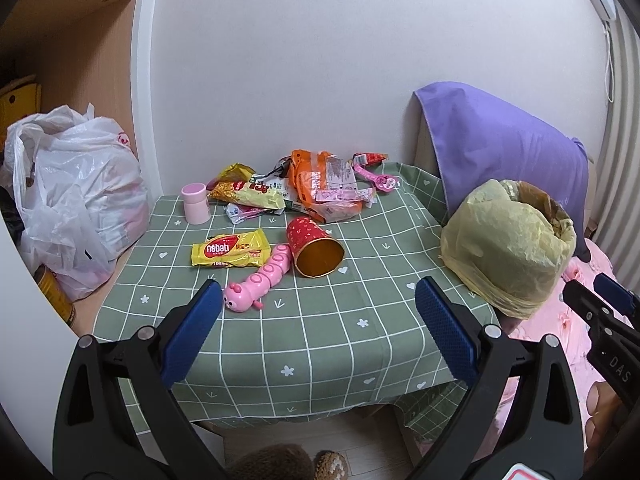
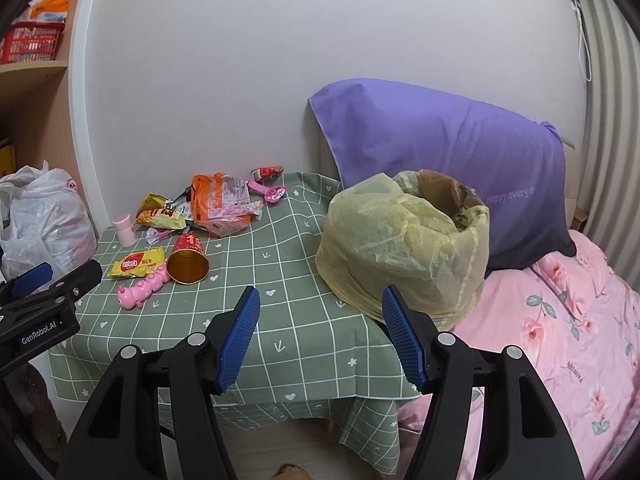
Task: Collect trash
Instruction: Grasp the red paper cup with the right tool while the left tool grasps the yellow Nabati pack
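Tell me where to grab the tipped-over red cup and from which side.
Take the red cup across its body, one finger on each curved side, coming down from above with the left tool. It lies on its side, open mouth toward the camera, and the pink caterpillar toy lies close by its left, so keep that finger tight to the cup.

Tablecloth (image 1: 320,332) — sage green, gridded in white lines, with small white hearts and flowers printed in the squares. Wafer packet (image 1: 230,253) — yellow, marked with a red oval label. Tipped cup (image 1: 314,246): red outside with pale dots, gold inside. Caterpillar toy (image 1: 258,282): pink throughout. Small jar (image 1: 195,203): pale pink. Large wrapper (image 1: 326,186): orange and white. Bin liner (image 2: 404,246): translucent yellow. Pillow (image 2: 444,152): purple. Bedsheet (image 2: 560,336): pink, patterned with flowers and green leaves. Gripper pads (image 1: 192,336) are seen in blue on black arms.
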`<action>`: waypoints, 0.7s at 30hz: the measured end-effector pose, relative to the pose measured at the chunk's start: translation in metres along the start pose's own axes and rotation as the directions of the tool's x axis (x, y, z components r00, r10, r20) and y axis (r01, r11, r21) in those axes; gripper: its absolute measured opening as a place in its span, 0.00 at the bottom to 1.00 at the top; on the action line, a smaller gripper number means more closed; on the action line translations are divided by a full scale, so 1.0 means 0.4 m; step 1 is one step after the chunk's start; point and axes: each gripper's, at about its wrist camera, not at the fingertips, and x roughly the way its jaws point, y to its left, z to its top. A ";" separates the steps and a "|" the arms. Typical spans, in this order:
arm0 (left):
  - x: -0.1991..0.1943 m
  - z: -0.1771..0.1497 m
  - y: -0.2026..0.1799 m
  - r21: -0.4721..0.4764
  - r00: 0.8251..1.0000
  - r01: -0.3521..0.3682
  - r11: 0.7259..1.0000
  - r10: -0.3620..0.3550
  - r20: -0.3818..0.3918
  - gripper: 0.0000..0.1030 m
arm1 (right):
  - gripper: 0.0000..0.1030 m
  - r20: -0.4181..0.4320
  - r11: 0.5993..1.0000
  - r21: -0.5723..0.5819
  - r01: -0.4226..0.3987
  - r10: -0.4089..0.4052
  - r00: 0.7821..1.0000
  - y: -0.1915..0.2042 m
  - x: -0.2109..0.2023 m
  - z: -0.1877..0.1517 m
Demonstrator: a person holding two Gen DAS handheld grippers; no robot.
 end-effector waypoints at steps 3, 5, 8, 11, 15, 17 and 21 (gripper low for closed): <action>0.037 0.014 0.025 -0.014 1.000 -0.004 1.000 0.004 -0.007 0.90 | 0.58 -0.007 1.000 -0.013 -0.021 0.021 1.000 0.007 0.030 0.017; 0.062 0.024 0.044 -0.019 1.000 -0.012 1.000 0.012 -0.005 0.90 | 0.58 -0.011 0.999 -0.020 -0.050 0.050 0.999 0.019 0.058 0.027; 0.111 0.041 0.097 -0.033 0.999 -0.036 0.999 0.036 -0.009 0.90 | 0.58 -0.023 0.994 -0.032 -0.101 0.100 0.995 0.043 0.105 0.040; 0.153 0.051 0.148 -0.046 0.999 -0.043 0.998 0.043 -0.021 0.90 | 0.58 -0.048 0.983 -0.054 -0.174 0.171 0.984 0.085 0.167 0.055; 0.213 0.052 0.218 -0.053 0.998 -0.042 0.998 0.040 -0.048 0.90 | 0.58 -0.092 0.952 -0.113 -0.286 0.276 0.957 0.165 0.254 0.071; 0.237 0.050 0.237 -0.048 0.997 -0.026 0.998 0.023 -0.068 0.90 | 0.58 -0.110 0.941 -0.142 -0.308 0.295 0.949 0.194 0.294 0.079; 0.283 0.038 0.277 -0.072 0.993 0.023 0.997 -0.031 -0.112 0.91 | 0.58 -0.161 0.910 -0.168 -0.379 0.354 0.921 0.247 0.384 0.091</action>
